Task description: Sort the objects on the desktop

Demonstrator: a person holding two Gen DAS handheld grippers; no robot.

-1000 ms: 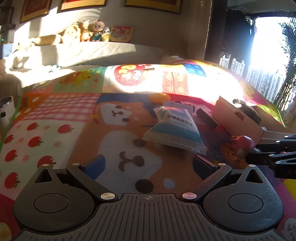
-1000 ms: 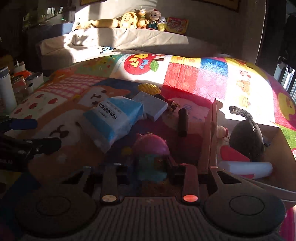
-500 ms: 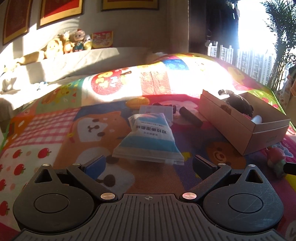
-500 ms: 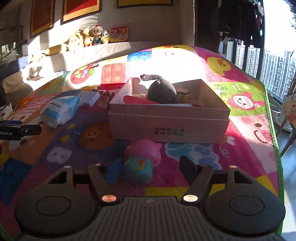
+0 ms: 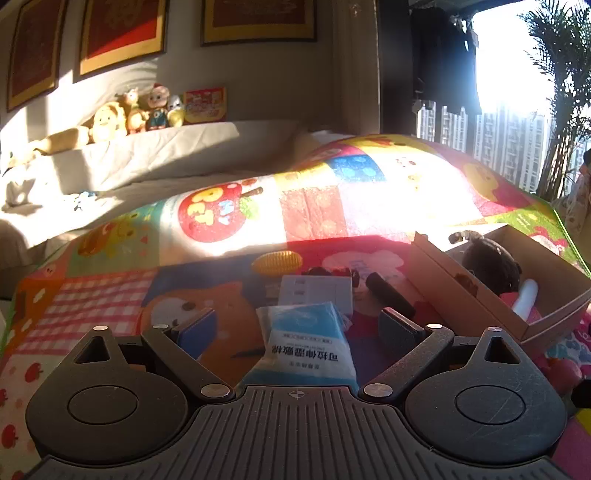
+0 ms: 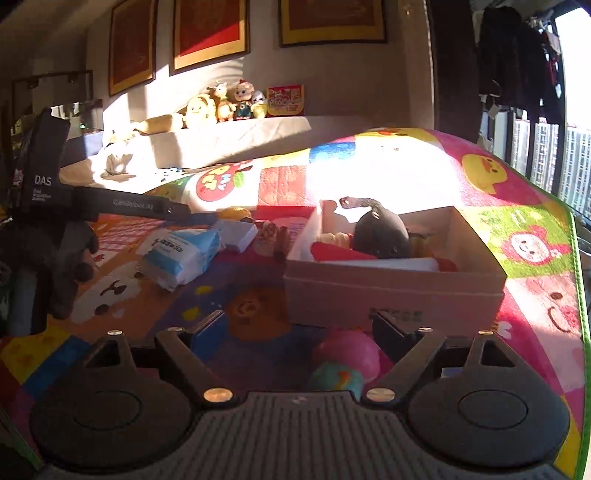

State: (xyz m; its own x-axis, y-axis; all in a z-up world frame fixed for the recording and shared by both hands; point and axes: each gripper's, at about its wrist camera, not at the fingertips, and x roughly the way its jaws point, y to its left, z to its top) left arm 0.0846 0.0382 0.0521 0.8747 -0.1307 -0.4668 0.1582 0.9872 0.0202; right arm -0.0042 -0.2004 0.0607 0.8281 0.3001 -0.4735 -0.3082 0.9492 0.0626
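Nearest me, my left gripper [image 5: 295, 328] tilts down toward the play mat [image 5: 110, 295], and I see its fingers [image 5: 195, 326] spread wide and closing slowly, with the blue-and-white tissue pack [image 5: 308, 343] lying between them; the pads do not press on it. My right gripper [image 6: 295, 328] also points down at the mat, its fingers [image 6: 210, 328] wide apart and opening, and the pink-and-teal toy [image 6: 345, 360] lies on the mat between them, nearer the right finger, untouched as far as I can tell. From the right wrist view, I see the left gripper reaching in from the left above the tissue pack. Just beyond the toy stands the cardboard box [image 6: 391, 291], with a dark plush toy [image 6: 382, 232] and other items inside. Past the tissue pack lie a white flat box [image 5: 316, 291], a black cylinder [image 5: 389, 295] and a yellow ridged toy [image 5: 277, 261]. Farther back, stuffed toys [image 5: 129, 114] sit on a ledge under framed pictures [image 5: 122, 33].
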